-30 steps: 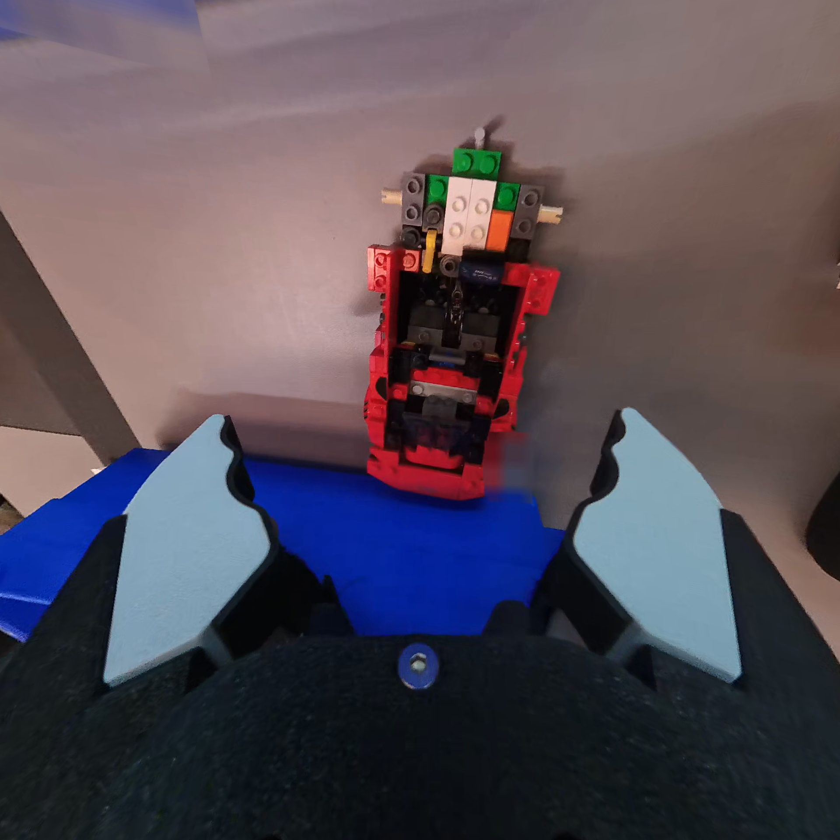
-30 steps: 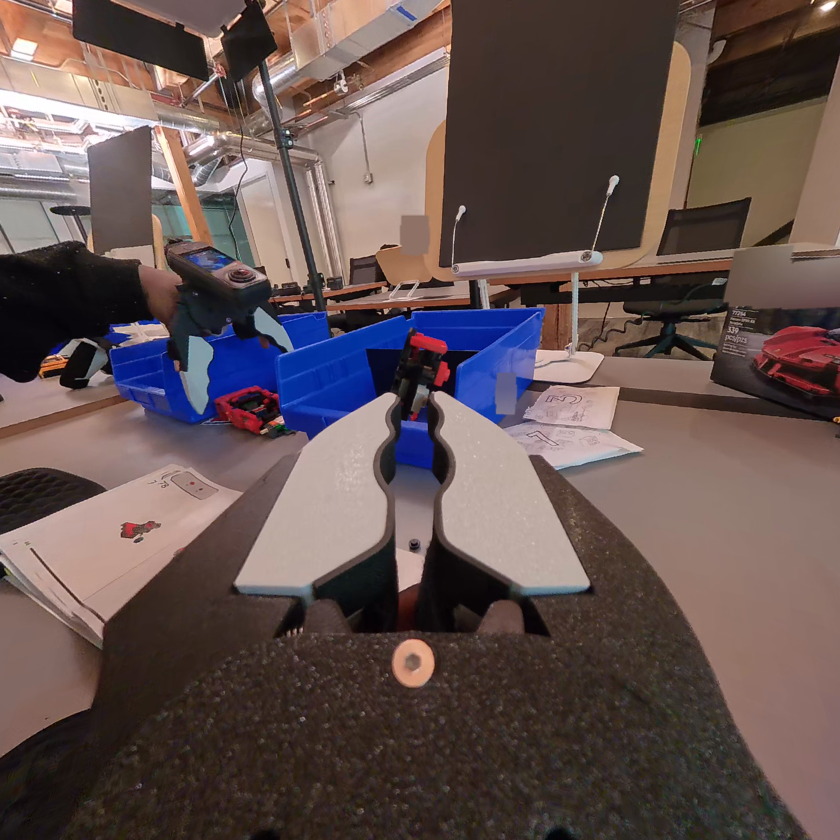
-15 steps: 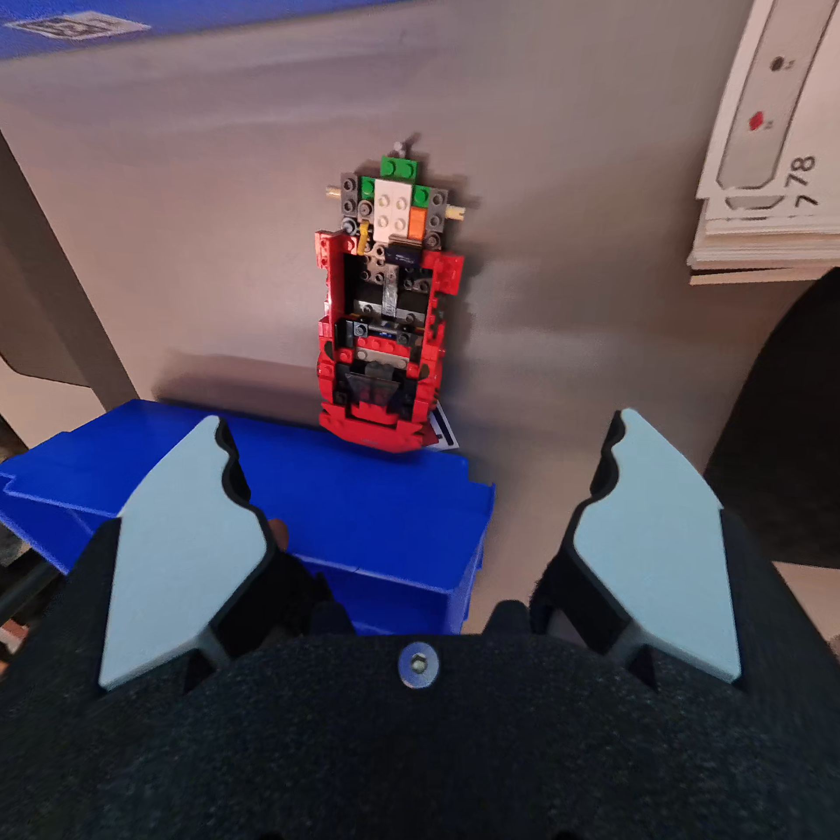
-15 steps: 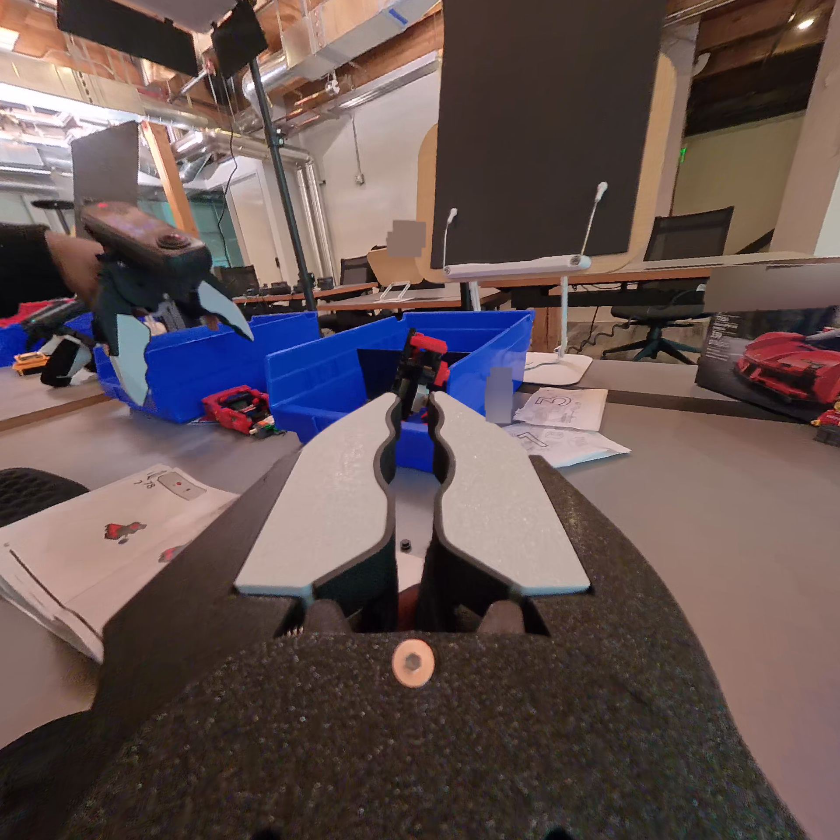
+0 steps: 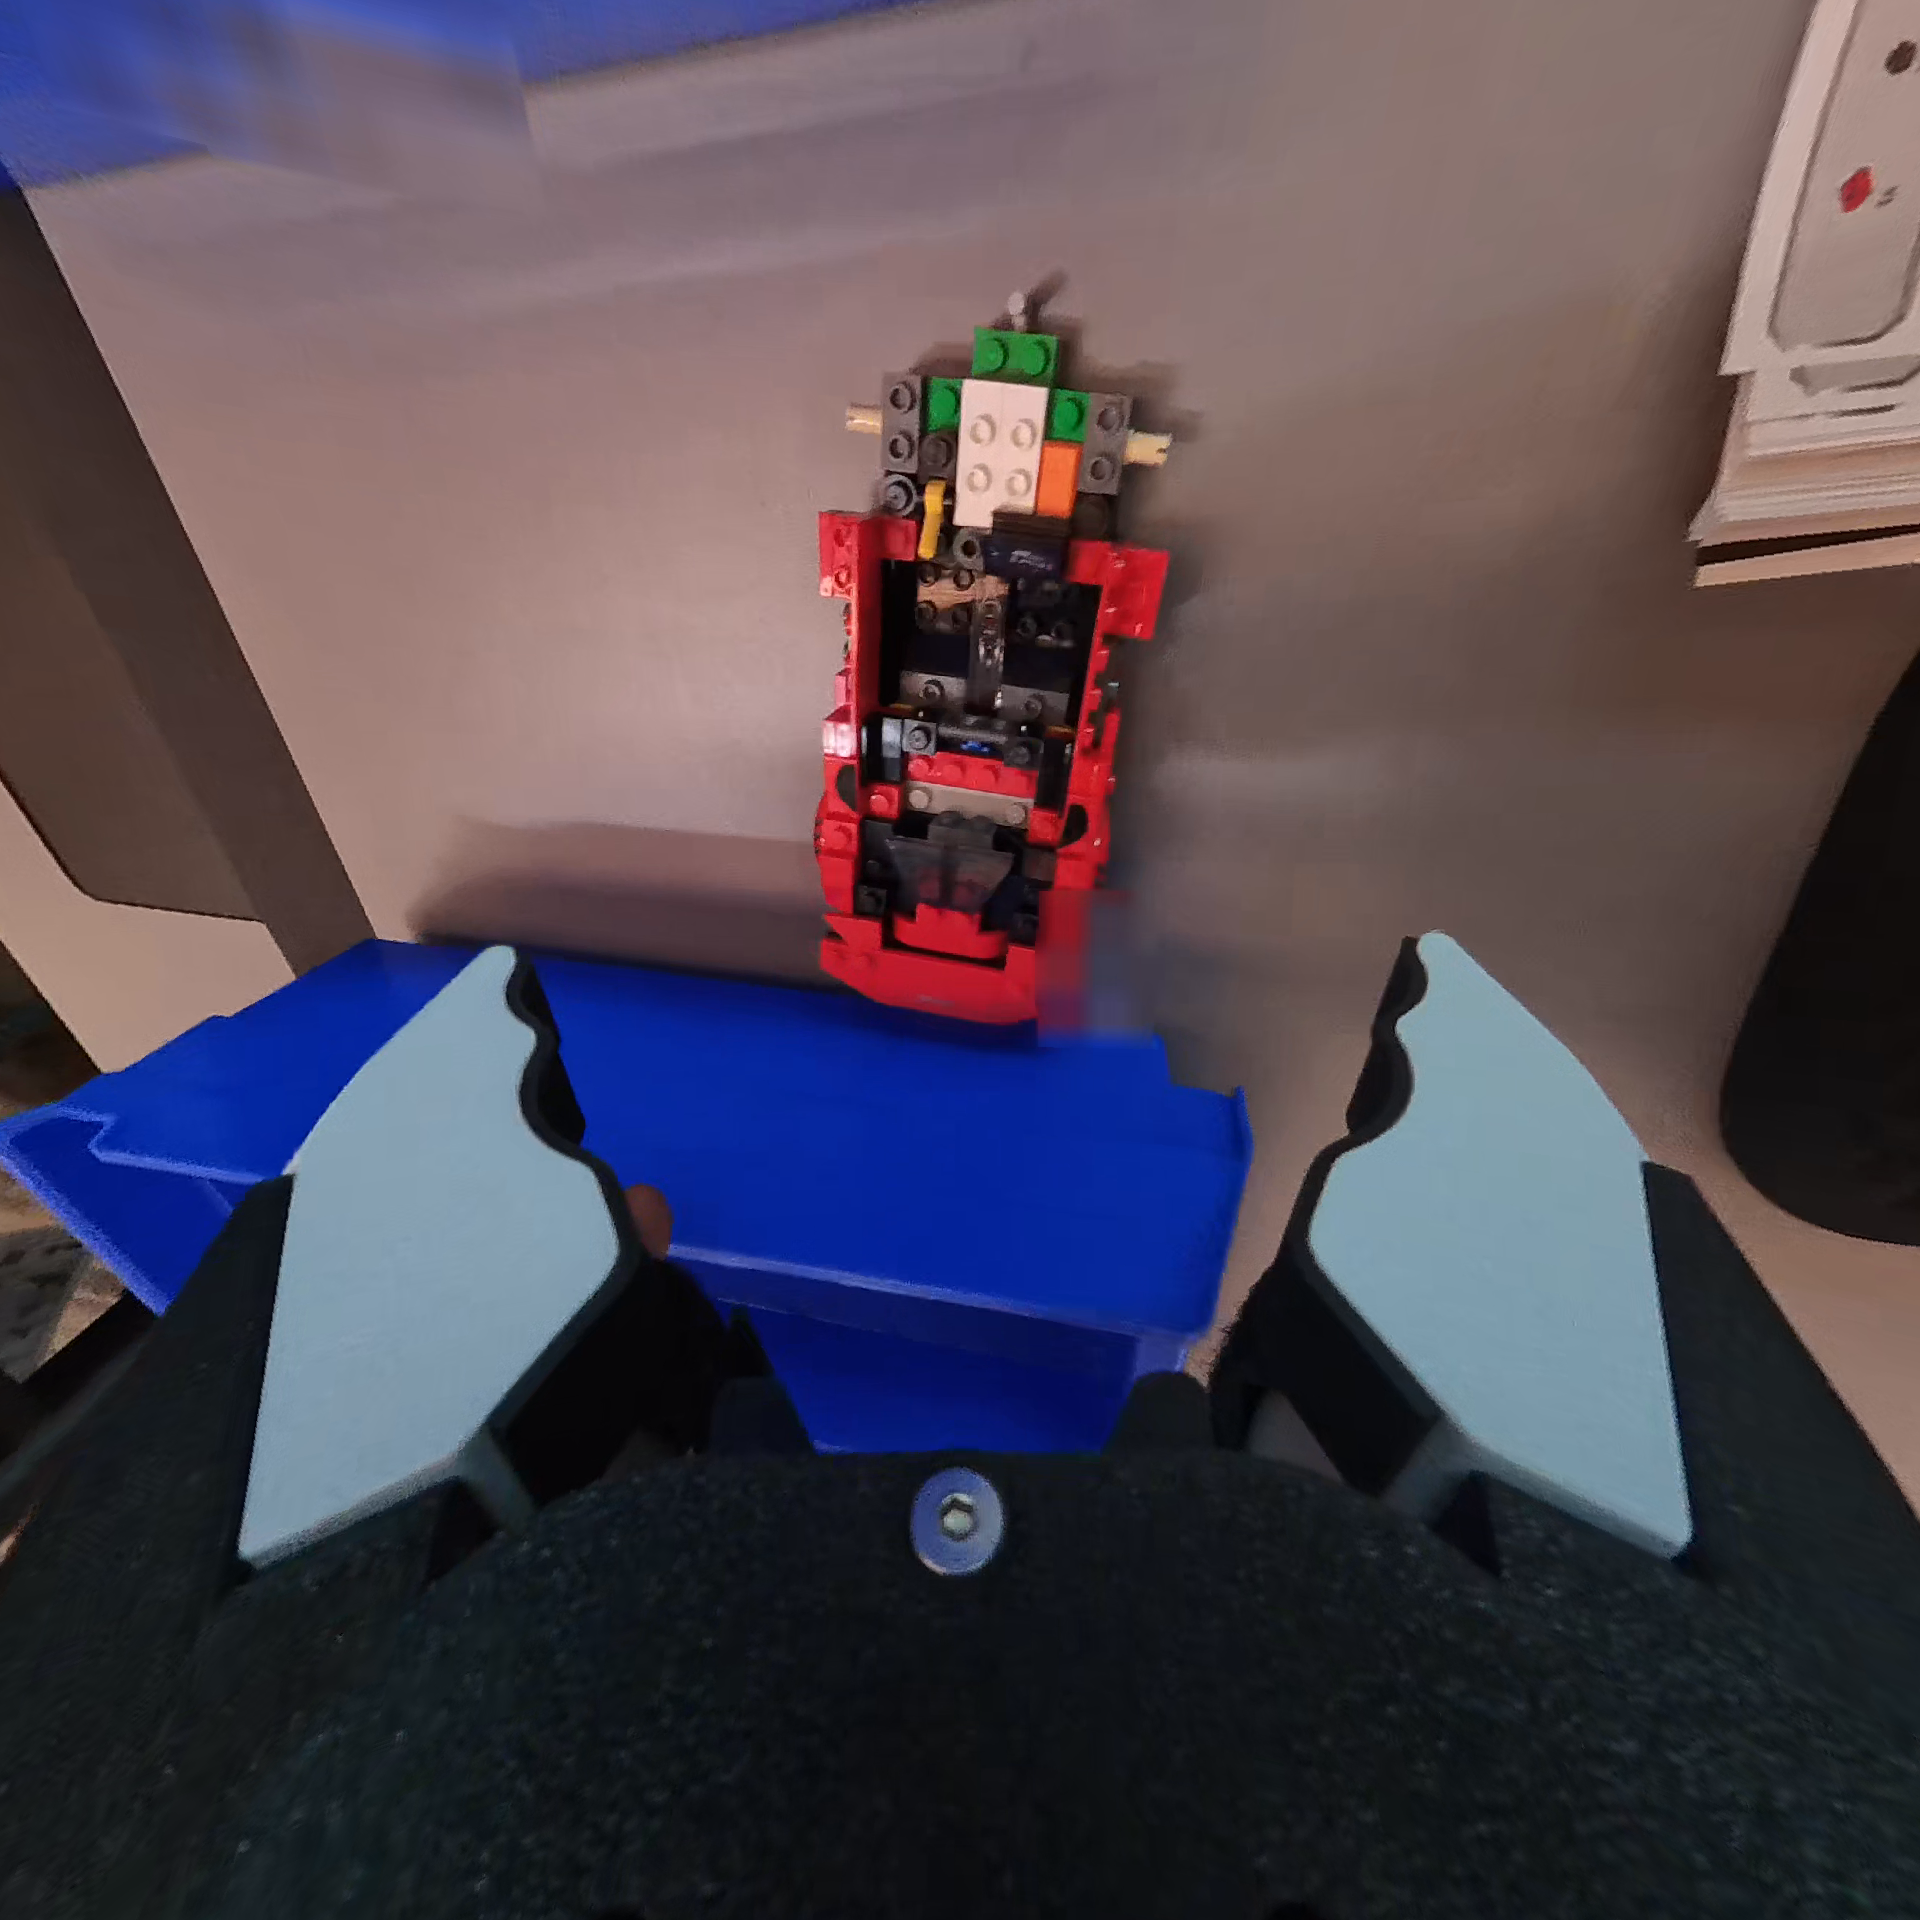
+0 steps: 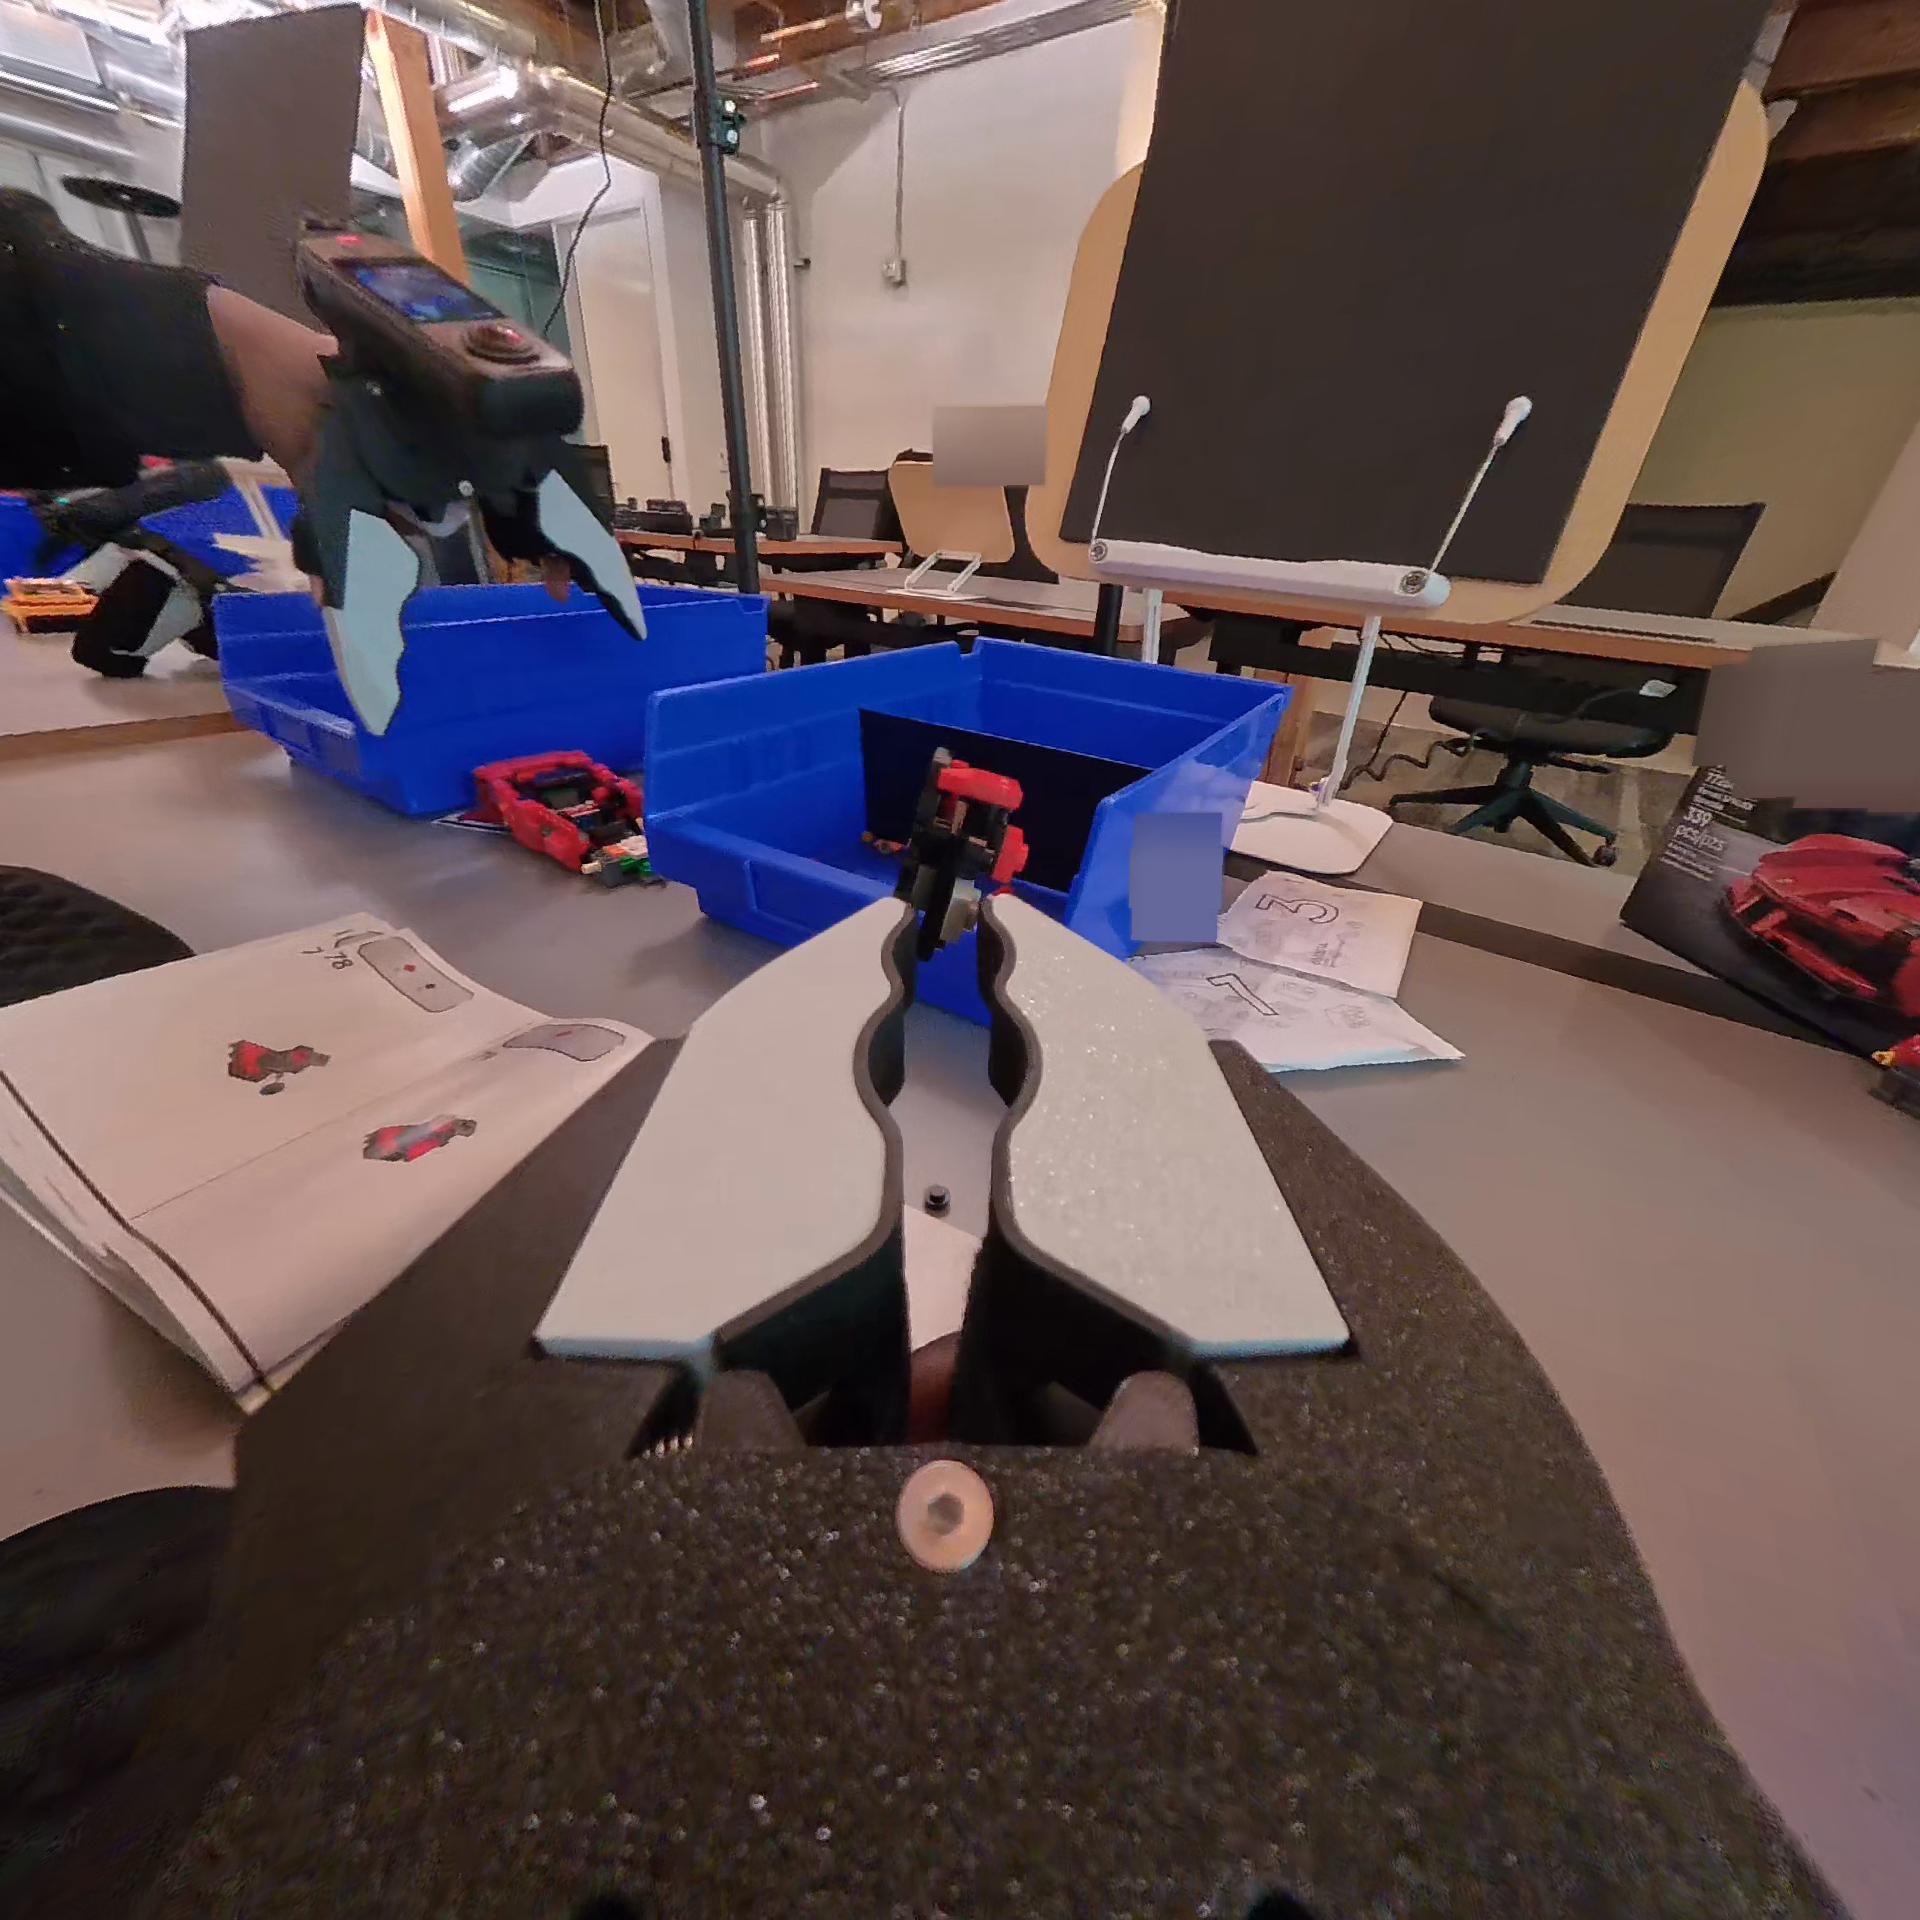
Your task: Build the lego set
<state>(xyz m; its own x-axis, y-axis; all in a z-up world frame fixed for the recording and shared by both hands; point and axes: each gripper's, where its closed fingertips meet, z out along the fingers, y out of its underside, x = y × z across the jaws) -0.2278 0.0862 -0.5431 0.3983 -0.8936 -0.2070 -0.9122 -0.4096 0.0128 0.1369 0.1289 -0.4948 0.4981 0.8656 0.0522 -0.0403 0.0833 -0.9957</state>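
Lego sub-assembly (image 6: 961, 847), red and black, sitting pinched at the tips of the right gripper (image 6: 945, 920), fingers nearly together around it, above the grey table (image 6: 1558, 1195); open instruction booklet (image 6: 270, 1101) lying to its left; blue bin (image 6: 935, 790) standing just beyond the tips; left gripper (image 5: 961, 1039) hanging with fingers spread wide and holding nothing, over the rim of a second blue bin (image 5: 883, 1153); part-built red car (image 5: 977, 717) resting flat on the table just past that bin, studded green, white and orange plates at its far end; set box (image 6: 1808, 914) lying far right.
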